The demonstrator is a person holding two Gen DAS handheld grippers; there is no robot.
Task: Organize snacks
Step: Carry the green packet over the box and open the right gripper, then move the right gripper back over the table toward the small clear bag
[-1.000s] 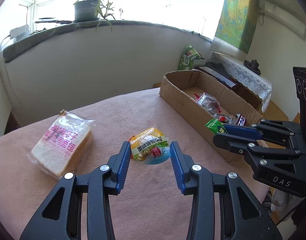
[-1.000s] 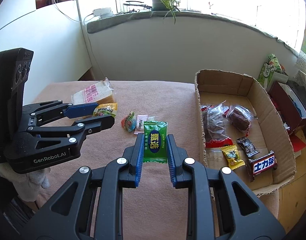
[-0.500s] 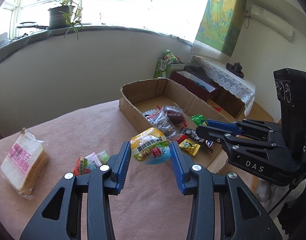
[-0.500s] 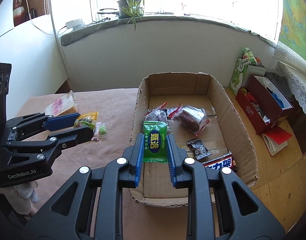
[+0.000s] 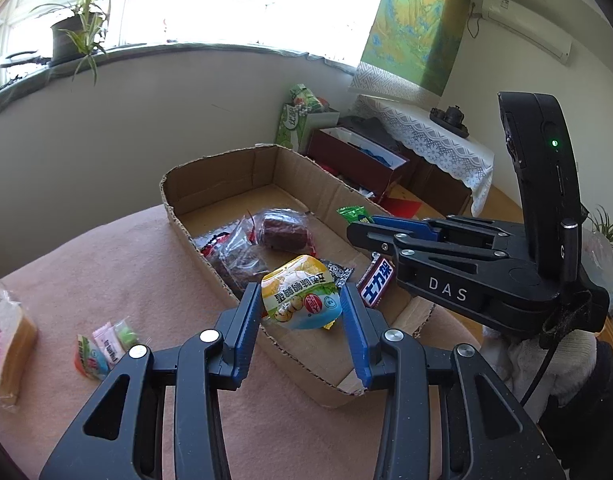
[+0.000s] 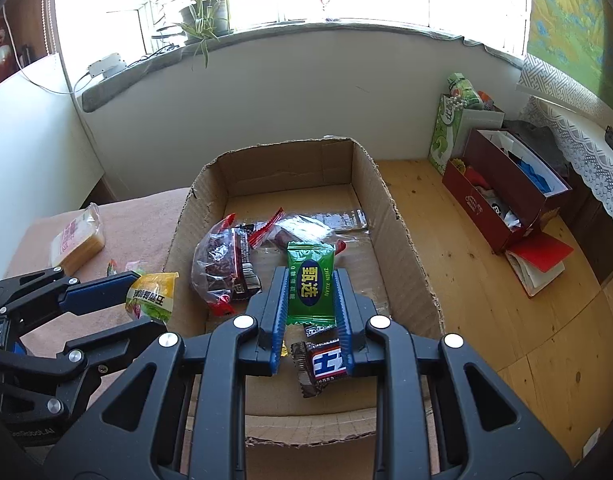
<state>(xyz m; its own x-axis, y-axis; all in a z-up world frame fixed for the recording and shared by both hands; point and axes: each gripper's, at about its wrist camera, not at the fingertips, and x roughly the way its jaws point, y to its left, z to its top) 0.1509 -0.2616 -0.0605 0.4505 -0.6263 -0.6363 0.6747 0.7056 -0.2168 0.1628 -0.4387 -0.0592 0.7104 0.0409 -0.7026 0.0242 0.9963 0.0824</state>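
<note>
Cardboard box (image 6: pixel 406 240) sits directly below both grippers: right gripper (image 6: pixel 311 300) clamps green candy packet (image 6: pixel 310 280) upright over centre; left gripper (image 5: pixel 302 304) grips yellow snack pouch (image 5: pixel 302 300) over near-left wall.

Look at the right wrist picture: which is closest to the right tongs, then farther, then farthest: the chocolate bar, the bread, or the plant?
1. Chocolate bar: in the box, just under the right tongs.
2. Bread: on the table, far left.
3. Plant: up on the windowsill, at the back.
</note>
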